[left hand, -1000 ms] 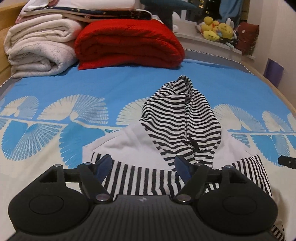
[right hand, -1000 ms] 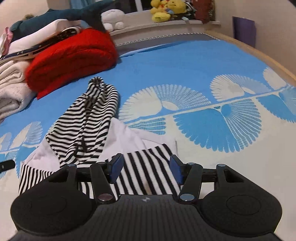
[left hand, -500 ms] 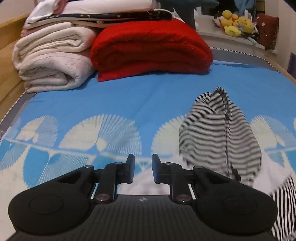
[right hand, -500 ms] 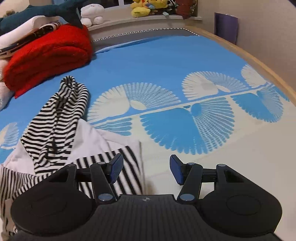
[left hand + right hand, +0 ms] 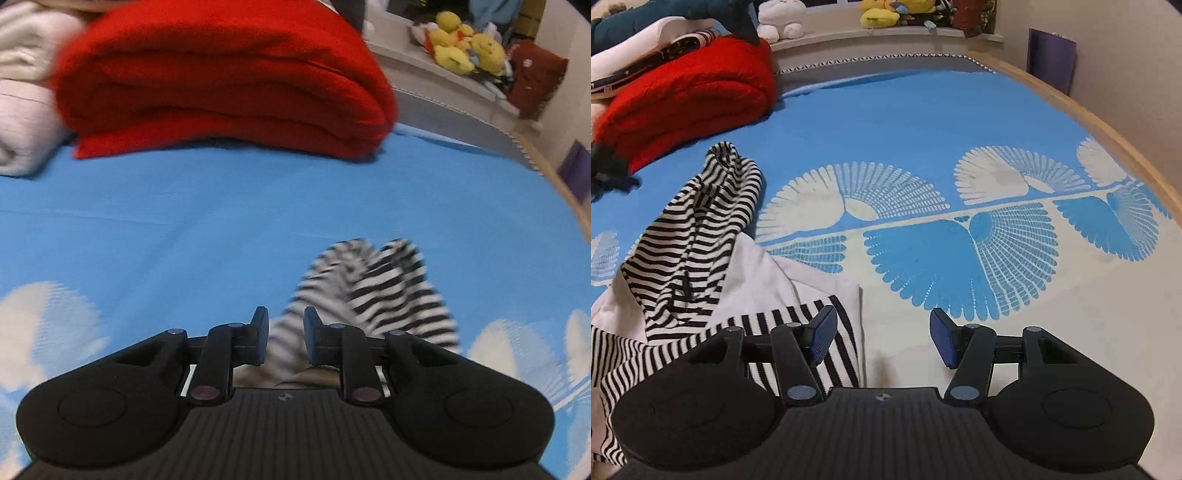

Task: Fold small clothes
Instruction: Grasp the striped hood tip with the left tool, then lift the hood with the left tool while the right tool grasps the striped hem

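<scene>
Left gripper (image 5: 282, 334) fingers narrow and opening over the black-and-white striped hood (image 5: 373, 291) of the small hooded top on the blue patterned bed (image 5: 221, 221), none visibly pinched; right gripper (image 5: 881, 334) fingers wide, empty, beside its striped hem (image 5: 798, 332).

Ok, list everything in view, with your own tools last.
striped hooded top: one, black-and-white stripes with white body, on the bed, near left in the right wrist view.
bed sheet: one, blue with white fan print.
red blanket: one, folded, far end of the bed.
white blankets: folded, left of the red one; count unclear.
plush toys: several, mostly yellow, on the ledge beyond the bed.
purple object: one, against the right wall.
left tool: black, jaws narrow and opening, striped cloth seen between them.
right tool: blue pads, open, empty.
</scene>
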